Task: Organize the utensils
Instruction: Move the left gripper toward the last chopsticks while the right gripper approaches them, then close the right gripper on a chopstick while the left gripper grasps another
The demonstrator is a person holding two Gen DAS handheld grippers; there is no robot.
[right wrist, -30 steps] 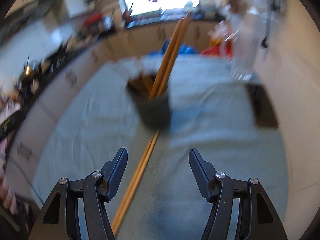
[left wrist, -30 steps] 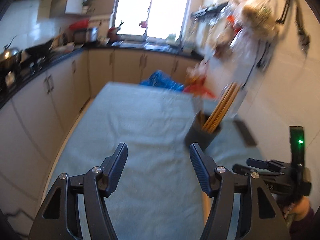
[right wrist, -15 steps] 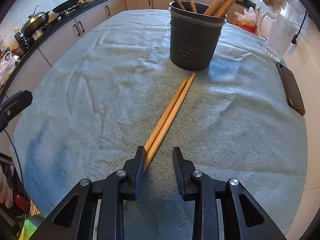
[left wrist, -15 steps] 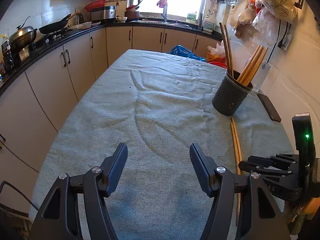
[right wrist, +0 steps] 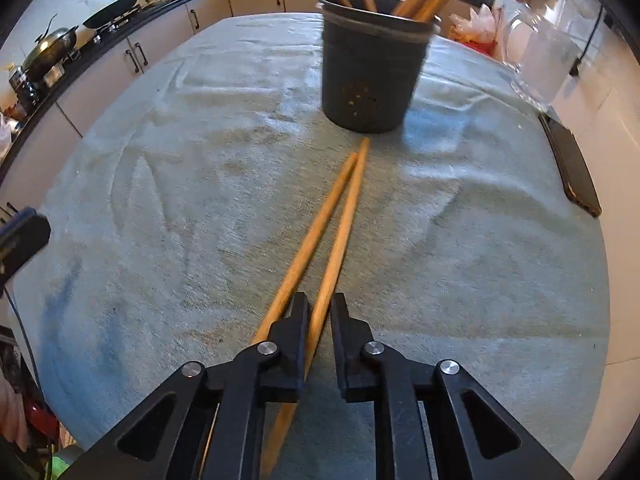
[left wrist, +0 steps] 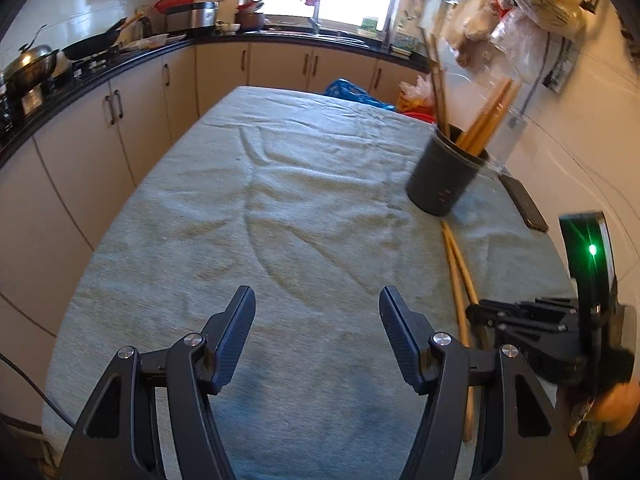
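Note:
Two long wooden chopsticks (right wrist: pixel 340 208) lie side by side on the blue-green cloth, tips toward a dark round holder (right wrist: pixel 370 80) that has several more chopsticks standing in it. My right gripper (right wrist: pixel 320 300) points steeply down at their near ends and is shut on the right-hand chopstick; the left-hand one runs past the outside of its left finger. In the left wrist view the pair (left wrist: pixel 456 264) and the holder (left wrist: pixel 440 184) sit at the right, with the right gripper (left wrist: pixel 476 312) on them. My left gripper (left wrist: pixel 316 292) hangs open over bare cloth, holding nothing.
A dark phone (right wrist: pixel 572 168) lies near the table's right edge, by the wall. A clear glass jug (right wrist: pixel 544 56) stands behind it. Cabinets and a counter with pans (left wrist: pixel 36 68) run along the left. Bags hang on the right wall (left wrist: pixel 520 4).
The right jaws have closed from wide apart onto the right-hand chopstick. Both grippers have come down closer to the cloth. The left jaws stay as wide as before.

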